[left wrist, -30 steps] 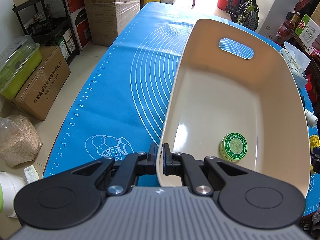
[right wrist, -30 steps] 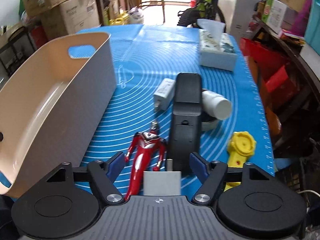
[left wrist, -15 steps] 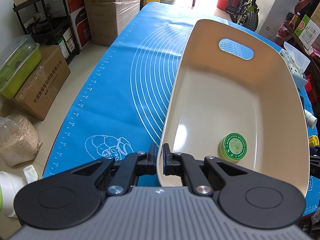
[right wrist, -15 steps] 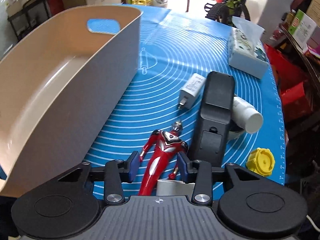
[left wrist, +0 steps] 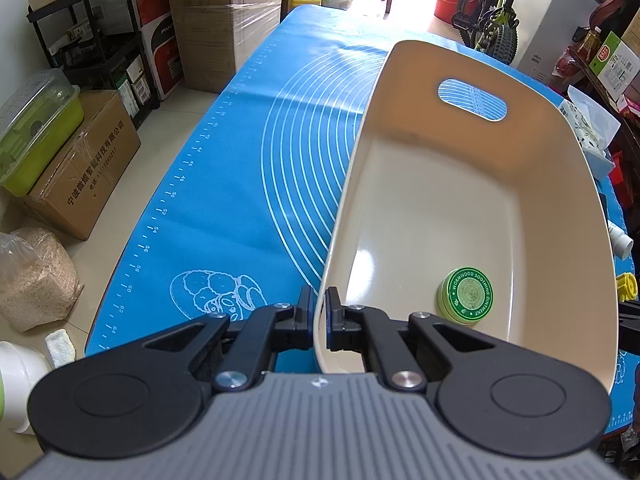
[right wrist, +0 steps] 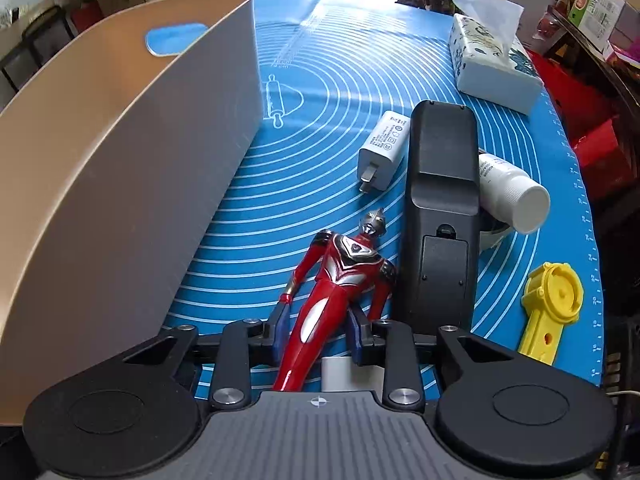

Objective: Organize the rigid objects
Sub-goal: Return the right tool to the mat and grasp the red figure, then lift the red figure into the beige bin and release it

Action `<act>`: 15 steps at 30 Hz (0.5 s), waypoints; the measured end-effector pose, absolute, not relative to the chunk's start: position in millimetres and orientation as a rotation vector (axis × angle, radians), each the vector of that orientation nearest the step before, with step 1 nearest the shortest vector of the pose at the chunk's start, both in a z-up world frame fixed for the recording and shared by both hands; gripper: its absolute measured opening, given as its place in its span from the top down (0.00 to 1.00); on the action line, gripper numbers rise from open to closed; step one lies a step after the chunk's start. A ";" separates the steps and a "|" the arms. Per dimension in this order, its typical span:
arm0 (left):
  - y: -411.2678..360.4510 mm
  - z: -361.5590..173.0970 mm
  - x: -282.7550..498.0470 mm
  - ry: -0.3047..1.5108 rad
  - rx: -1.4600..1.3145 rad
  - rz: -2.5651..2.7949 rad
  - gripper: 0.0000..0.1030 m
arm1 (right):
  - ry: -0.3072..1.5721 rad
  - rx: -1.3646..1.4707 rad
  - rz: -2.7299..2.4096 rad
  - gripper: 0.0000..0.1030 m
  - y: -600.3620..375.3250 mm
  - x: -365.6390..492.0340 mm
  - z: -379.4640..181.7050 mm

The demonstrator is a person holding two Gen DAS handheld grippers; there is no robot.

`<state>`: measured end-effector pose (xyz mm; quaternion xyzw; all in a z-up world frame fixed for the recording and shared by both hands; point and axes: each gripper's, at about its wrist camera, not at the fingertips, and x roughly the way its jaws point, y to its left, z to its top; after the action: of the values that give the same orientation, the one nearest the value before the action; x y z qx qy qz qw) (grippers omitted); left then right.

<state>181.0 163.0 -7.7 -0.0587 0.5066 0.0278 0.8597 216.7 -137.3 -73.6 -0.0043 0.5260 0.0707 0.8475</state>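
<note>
Red hero figure [right wrist: 340, 284] flat on the blue mat [right wrist: 340, 92], head away from the camera, legs between the fingers of the right gripper [right wrist: 318, 330]; jaws just closing in around the legs, pad contact impossible to confirm. Just beside the figure, black remote [right wrist: 440, 200]; beyond, white charger [right wrist: 384, 152], white bottle [right wrist: 512, 192], yellow toy [right wrist: 552, 308]. To the left, beige bin [left wrist: 460, 208] with green tin [left wrist: 468, 295] inside, near rim pinched tight by left gripper [left wrist: 318, 320].
</note>
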 end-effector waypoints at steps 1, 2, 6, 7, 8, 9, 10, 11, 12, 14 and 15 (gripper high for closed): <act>163.1 -7.8 181.0 1.064 -0.123 0.058 0.93 | 1.097 -0.010 0.142 0.66 -138.6 215.1 -72.6; 163.4 -7.8 181.1 1.064 -0.124 0.058 0.93 | 1.088 -0.002 0.148 0.69 -139.9 213.6 -71.2; 163.3 -7.8 180.9 1.063 -0.122 0.059 0.93 | 1.060 0.002 0.152 0.70 -140.2 208.0 -64.2; 163.3 -7.9 180.9 1.063 -0.122 0.059 0.93 | 1.052 0.002 0.150 0.70 -140.2 206.8 -62.5; 163.4 -7.9 180.8 1.063 -0.122 0.059 0.93 | 1.044 0.005 0.145 0.70 -140.7 205.2 -60.8; 163.3 -7.9 180.9 1.064 -0.123 0.058 0.93 | 1.036 0.012 0.142 0.70 -142.1 204.7 -59.1; 163.5 -7.9 180.9 1.064 -0.125 0.058 0.93 | 1.030 0.023 0.141 0.70 -143.6 203.6 -56.8; 163.0 -7.9 180.9 1.064 -0.125 0.058 0.93 | 1.022 0.032 0.140 0.70 -145.2 202.1 -54.1; 162.7 -7.8 180.8 1.064 -0.125 0.058 0.93 | 1.011 0.038 0.139 0.70 -146.6 200.0 -50.7; 162.8 -7.8 180.8 1.064 -0.124 0.058 0.93 | 0.986 0.045 0.131 0.70 -148.9 196.1 -42.5; 163.0 -7.8 180.8 1.064 -0.125 0.058 0.93 | 0.974 0.052 0.130 0.70 -150.6 194.8 -38.1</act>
<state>180.8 163.0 -7.8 -0.0595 0.5068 0.0277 0.8596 194.8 -150.6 -38.1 0.0248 0.4675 0.0622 0.8815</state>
